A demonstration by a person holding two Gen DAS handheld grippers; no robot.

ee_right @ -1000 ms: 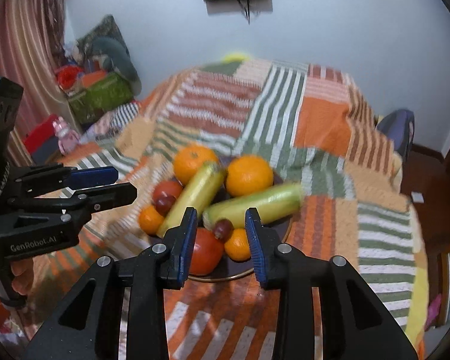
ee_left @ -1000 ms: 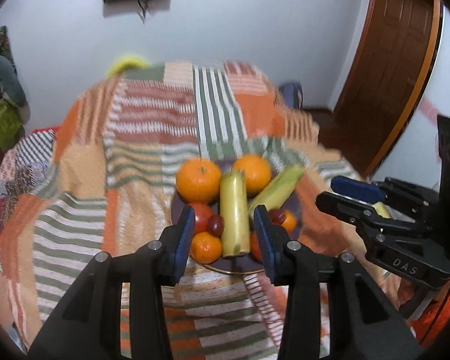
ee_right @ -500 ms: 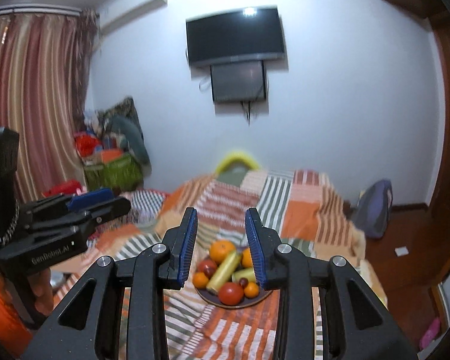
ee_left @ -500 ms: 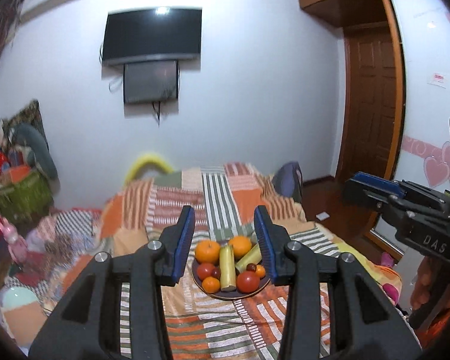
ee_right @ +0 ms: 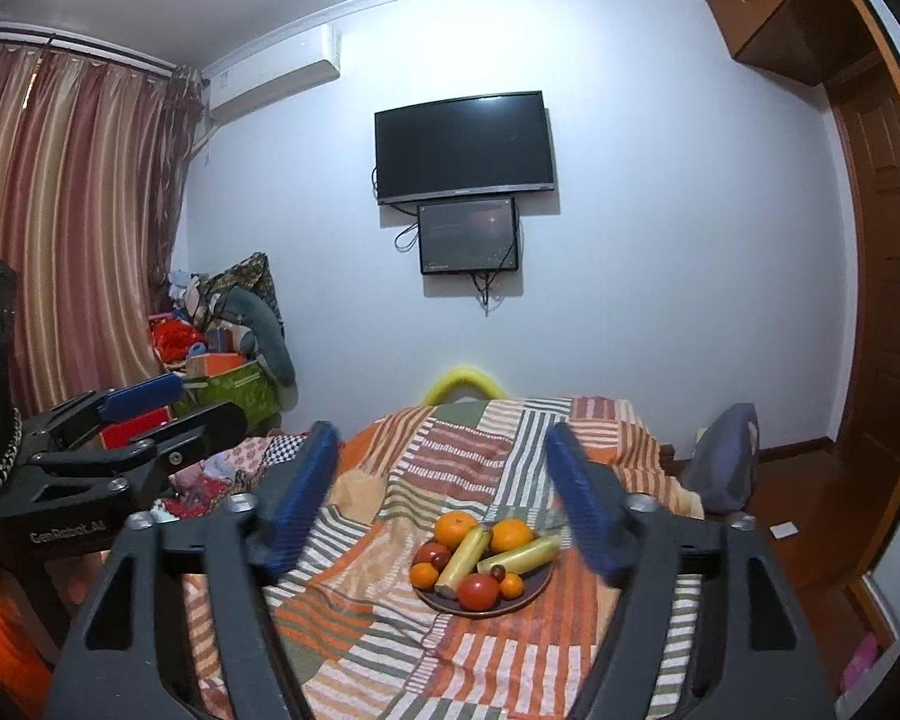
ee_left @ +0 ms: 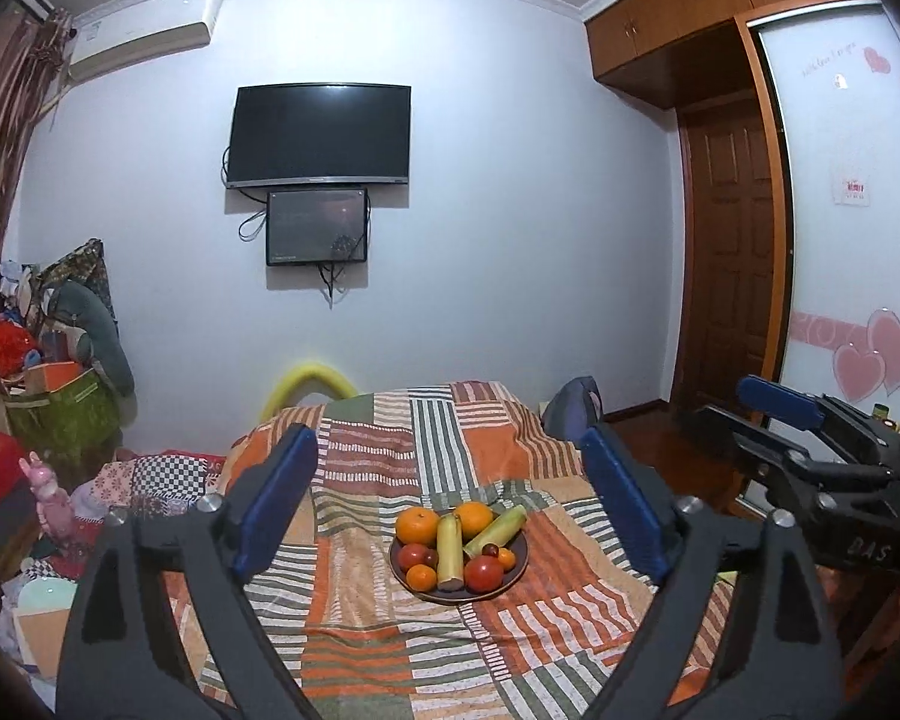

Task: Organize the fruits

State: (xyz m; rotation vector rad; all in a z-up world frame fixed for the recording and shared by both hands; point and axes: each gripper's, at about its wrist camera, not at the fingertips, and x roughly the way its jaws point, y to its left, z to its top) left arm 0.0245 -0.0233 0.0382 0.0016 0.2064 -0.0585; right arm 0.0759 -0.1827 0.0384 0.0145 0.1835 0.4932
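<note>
A dark plate [ee_left: 513, 579] of fruit sits on the striped patchwork bedspread [ee_left: 438, 468]. It holds two oranges [ee_left: 417, 525], two yellow-green corn cobs [ee_left: 450, 552], tomatoes [ee_left: 483, 573] and small tangerines. It also shows in the right wrist view [ee_right: 540, 591]. My left gripper [ee_left: 450, 504] is open and empty, held back from and above the plate. My right gripper [ee_right: 444, 498] is open and empty, likewise well short of the plate. Each gripper shows at the edge of the other's view.
The bed fills the room's middle. A TV [ee_left: 321, 135] and a smaller screen hang on the far wall. Piled bags and toys [ee_left: 60, 396] stand at the left by curtains [ee_right: 72, 228]. A wooden door [ee_left: 732, 258] and wardrobe are at the right. A bag [ee_right: 723, 459] leans beside the bed.
Both grippers have pulled back and up from right over the plate, and both have opened wide. The fruit has stayed on the plate.
</note>
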